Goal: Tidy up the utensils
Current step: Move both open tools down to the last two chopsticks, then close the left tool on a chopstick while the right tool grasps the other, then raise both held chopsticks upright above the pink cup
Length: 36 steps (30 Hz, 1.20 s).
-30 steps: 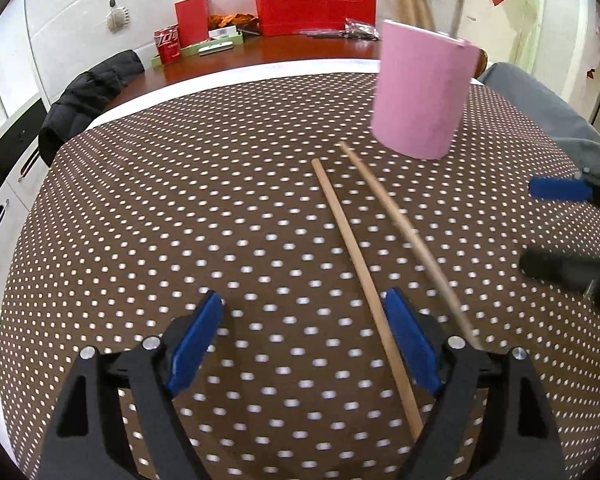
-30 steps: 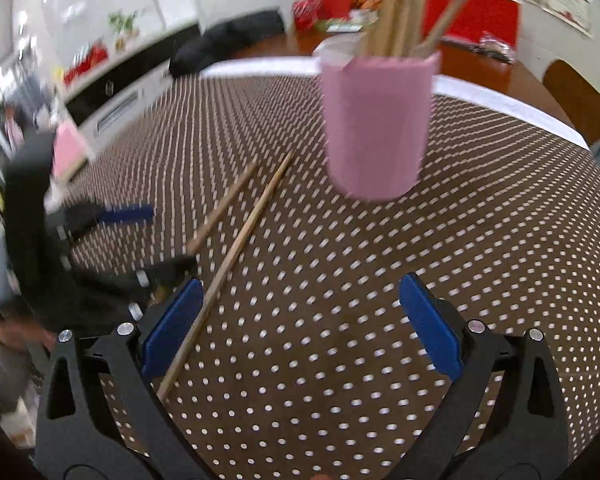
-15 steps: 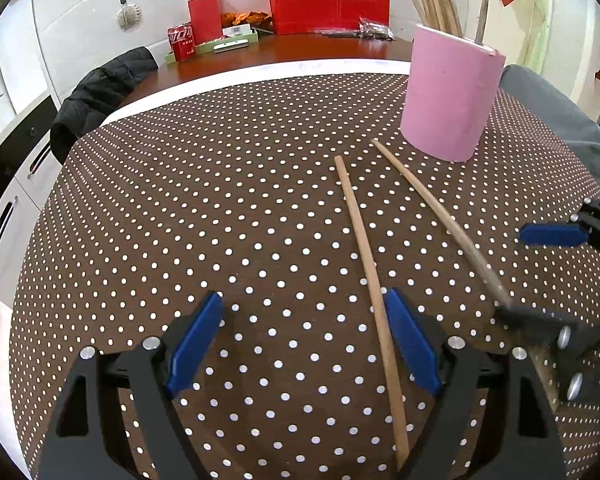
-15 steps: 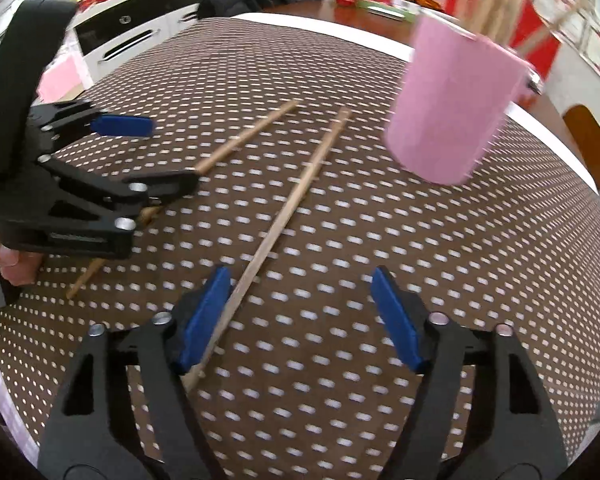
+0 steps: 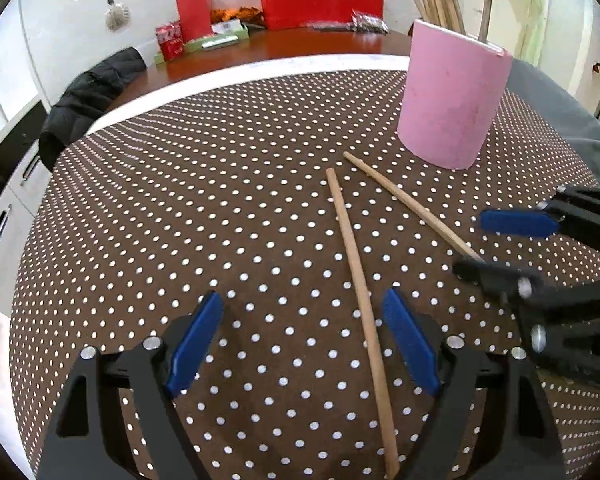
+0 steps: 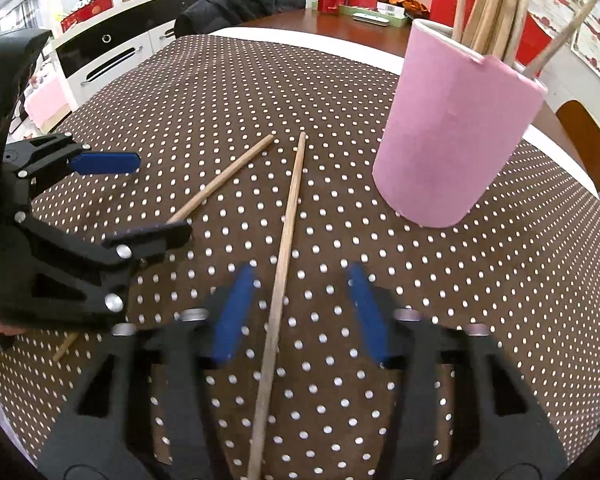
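Pink holder point(image 6: 456, 136) upper right's mostly stocked; two chopsticks left, each between a gripper's closing, not-yet-pinching jaws.

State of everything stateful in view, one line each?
left gripper: open, jaws have just been closing, nothing pinched.
right gripper: open, jaws have just been closing, nothing pinched.
first chopstick: lying flat, between the left gripper's fingers, ungripped.
second chopstick: lying flat, between the right gripper's fingers, ungripped.
pink holder: upright, bundle of sticks standing inside.
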Tool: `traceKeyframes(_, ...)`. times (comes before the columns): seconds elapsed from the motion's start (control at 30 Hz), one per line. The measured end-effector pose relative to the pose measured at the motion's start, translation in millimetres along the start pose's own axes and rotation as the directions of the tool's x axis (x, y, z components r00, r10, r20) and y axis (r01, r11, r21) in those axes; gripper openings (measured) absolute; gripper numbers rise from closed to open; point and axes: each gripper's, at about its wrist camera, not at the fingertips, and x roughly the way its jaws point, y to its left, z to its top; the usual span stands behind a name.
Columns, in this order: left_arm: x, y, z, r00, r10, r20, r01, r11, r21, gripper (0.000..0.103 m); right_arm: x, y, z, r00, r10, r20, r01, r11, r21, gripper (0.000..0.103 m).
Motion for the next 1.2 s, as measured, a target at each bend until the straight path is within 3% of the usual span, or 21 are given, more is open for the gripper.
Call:
traceKeyframes(0.03, 0.0, -1.5, 2.9, 1.0, -0.016, -0.006, 0.016, 1.0, 0.004, 0.052, 0.7, 1.2, 2.5, 1.0, -0.007, -0.004, 0.007, 1.0, 0.0, 0.018)
traceKeyframes(0.07, -0.5, -5.0, 6.3, 1.0, -0.02, -0.01, 0.021, 0.999, 0.024, 0.042, 1.9, 2.3, 4.5, 1.0, -0.013, -0.008, 0.013, 1.0, -0.001, 0.01)
traceKeyframes(0.1, -0.7, -9.0, 9.3, 0.999, -0.033, -0.018, 0.033, 0.999, 0.038, 0.02, 2.2, 3.8, 5.2, 1.0, -0.018, -0.009, 0.018, 1.0, -0.004, 0.008)
traceKeyframes(0.13, -0.3, -12.7, 11.0, 0.999, -0.033, -0.025, 0.034, 0.998, 0.053, 0.008, 2.7, 5.2, 6.6, 1.0, -0.021, -0.009, 0.021, 1.0, -0.012, 0.007)
traceKeyframes(0.23, -0.3, -18.1, 12.0, 0.999, -0.031, -0.017, 0.032, 0.998, 0.056, 0.006, 3.2, 2.8, 11.0, 1.0, 0.015, -0.009, -0.015, 1.0, 0.004, 0.005)
traceKeyframes(0.4, -14.3, -4.7, 15.2, 0.996, -0.057, 0.063, 0.061, 0.997, -0.057, 0.006, -28.1, -16.4, 4.2, 0.99, 0.119, 0.08, -0.124, 0.99, 0.068, 0.005)
traceKeyframes(0.6, -51.2, -3.7, 31.5, 0.972, -0.068, 0.227, 0.098, 0.987, -0.127, 0.006, -74.9, -33.2, 7.9, 0.949, 0.202, 0.242, -0.236, 0.964, 0.12, 0.005)
traceKeyframes(0.73, -84.9, -10.2, 47.8, 0.925, -0.086, 0.371, 0.144, 0.981, -0.132, 0.005, -102.9, -46.2, 10.2, 0.911, 0.213, 0.353, -0.28, 0.948, 0.15, 0.005)
traceKeyframes(0.97, -122.6, -19.5, 79.1, 0.833, -0.125, 0.538, 0.22, 0.969, -0.114, 0.005, -143.6, -67.5, 31.2, 0.854, 0.192, 0.484, -0.302, 0.94, 0.16, 0.005)
traceKeyframes(1.2, -149.0, -23.7, 121.5, 0.704, -0.176, 0.688, 0.327, 0.941, -0.094, 0.005, -175.1, -95.6, 70.4, 0.793, 0.168, 0.586, -0.306, 0.941, 0.145, 0.005)
